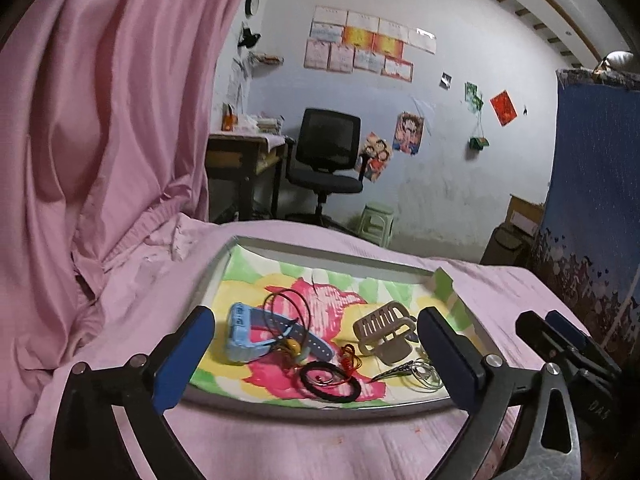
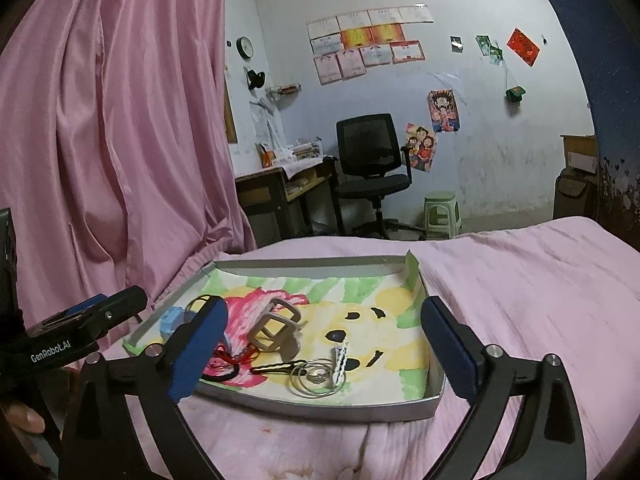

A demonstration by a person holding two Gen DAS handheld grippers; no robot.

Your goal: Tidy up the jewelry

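Both grippers, left gripper and right gripper, released, empty, poised above tray. Jewelry heaped at tray's 6 o'clock: hair claw, rings. Sorting seemingly unstarted; next move calls for descending on single piece.

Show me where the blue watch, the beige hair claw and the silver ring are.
blue watch [image 1: 244,334]: left wrist view, on its blue case.
hair claw [image 1: 384,330]: left wrist view, on its beige teeth.
silver ring [image 2: 318,375]: right wrist view, on its band.
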